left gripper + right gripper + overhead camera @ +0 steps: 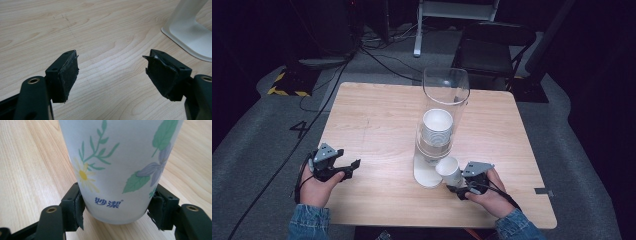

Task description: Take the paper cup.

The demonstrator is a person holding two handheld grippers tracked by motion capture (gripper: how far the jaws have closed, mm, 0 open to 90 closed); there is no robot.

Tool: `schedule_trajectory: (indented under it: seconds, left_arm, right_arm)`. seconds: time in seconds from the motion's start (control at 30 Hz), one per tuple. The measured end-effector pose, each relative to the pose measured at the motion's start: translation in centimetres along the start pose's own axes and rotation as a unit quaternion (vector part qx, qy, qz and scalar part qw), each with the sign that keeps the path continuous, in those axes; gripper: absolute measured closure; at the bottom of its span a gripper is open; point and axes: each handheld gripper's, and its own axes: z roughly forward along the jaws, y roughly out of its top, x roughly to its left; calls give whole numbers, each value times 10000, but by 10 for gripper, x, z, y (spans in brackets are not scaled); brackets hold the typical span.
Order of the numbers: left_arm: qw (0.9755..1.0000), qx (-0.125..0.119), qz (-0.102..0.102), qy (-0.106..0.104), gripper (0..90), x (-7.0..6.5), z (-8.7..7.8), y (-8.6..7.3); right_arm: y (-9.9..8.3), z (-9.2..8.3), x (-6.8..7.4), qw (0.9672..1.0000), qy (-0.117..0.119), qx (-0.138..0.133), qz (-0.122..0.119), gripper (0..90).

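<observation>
Here a paper cup [117, 170] sits clamped near its base in the right tool [117, 212], beside the dispenser [443, 125] foot, likely just drawn from the stack. The left tool [112, 72] gapes empty over the tabletop [372, 125], kept clear.

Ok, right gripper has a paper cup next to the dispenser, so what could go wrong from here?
Three risks, as I judge them. The right gripper pinches the paper cup only near its base, so it could tip or crush. The cup sits close to the clear dispenser tube and its white base; a careless swing may knock the stand. The left gripper hangs open, away from the stand, so nothing steadies it.
</observation>
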Motion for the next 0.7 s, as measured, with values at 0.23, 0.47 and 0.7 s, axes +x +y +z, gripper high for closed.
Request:
schedule_trajectory:
  seconds: [0.23,0.47,0.7]
  left_arm:
    - [10000,35,47,-18,252,-1,4,1]
    - [10000,29,4,-10,252,-1,4,0]
    - [10000,56,-17,6,252,-1,4,-2]
  right_arm:
    - [-1,-30,-22,9964,-373,-692,314,368]
    - [-4,-37,-49,9851,-930,-1250,730,366]
    - [-17,-30,-88,9636,-1651,-1400,1569,364]
